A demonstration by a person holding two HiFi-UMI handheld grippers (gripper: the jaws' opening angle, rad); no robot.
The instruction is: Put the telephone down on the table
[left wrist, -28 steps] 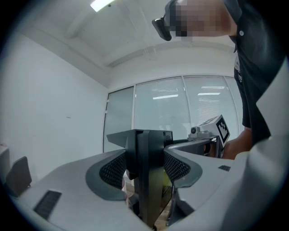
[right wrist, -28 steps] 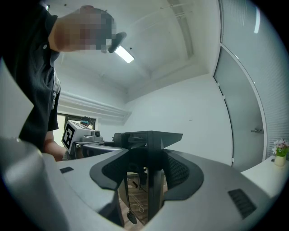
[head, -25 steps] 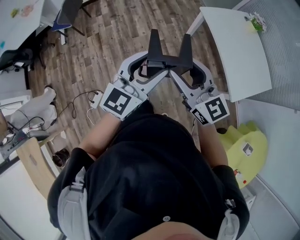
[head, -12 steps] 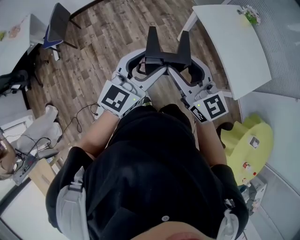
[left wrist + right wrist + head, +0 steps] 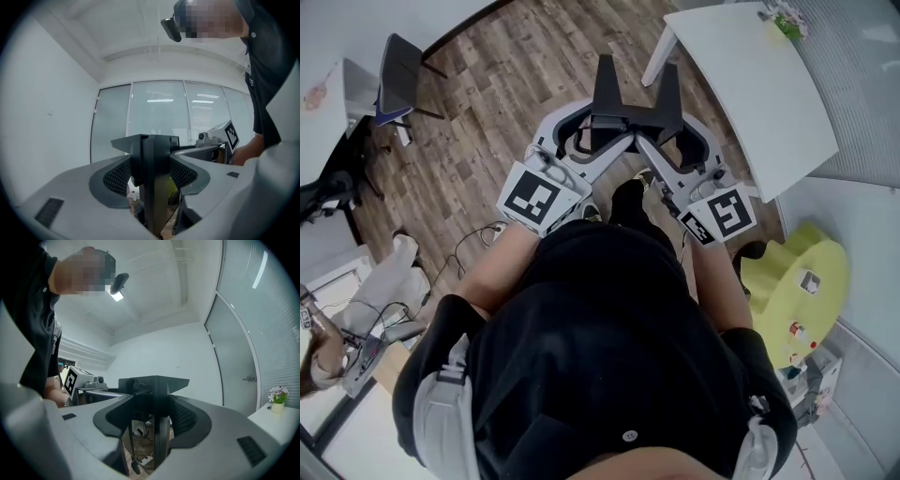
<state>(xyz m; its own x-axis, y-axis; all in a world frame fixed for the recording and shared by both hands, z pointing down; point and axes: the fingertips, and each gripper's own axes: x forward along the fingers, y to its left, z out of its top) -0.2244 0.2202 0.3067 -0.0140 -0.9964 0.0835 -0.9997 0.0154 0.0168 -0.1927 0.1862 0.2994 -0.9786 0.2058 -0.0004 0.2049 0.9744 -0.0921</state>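
Compared with a second back, the whole floor has swung round under the head camera. The white table (image 5: 750,84) has slid from 2 o'clock up toward 1 o'clock, the chair (image 5: 403,75) now sits at 10, and a shoe (image 5: 628,199) pokes out just below the grippers. I'd say the person is turning and stepping toward that table. Up at 12 o'clock the left gripper (image 5: 607,75) and right gripper (image 5: 671,80) sit side by side, same pose as before. Each has its jaws pressed together, with nothing I can recognise pinched between them. Honestly can't find the telephone in any view. My guess is we're in the approach bit. Next move calls for getting over the tabletop, staying clear of the little flower pot (image 5: 783,19) at its far end, and lowering gently.
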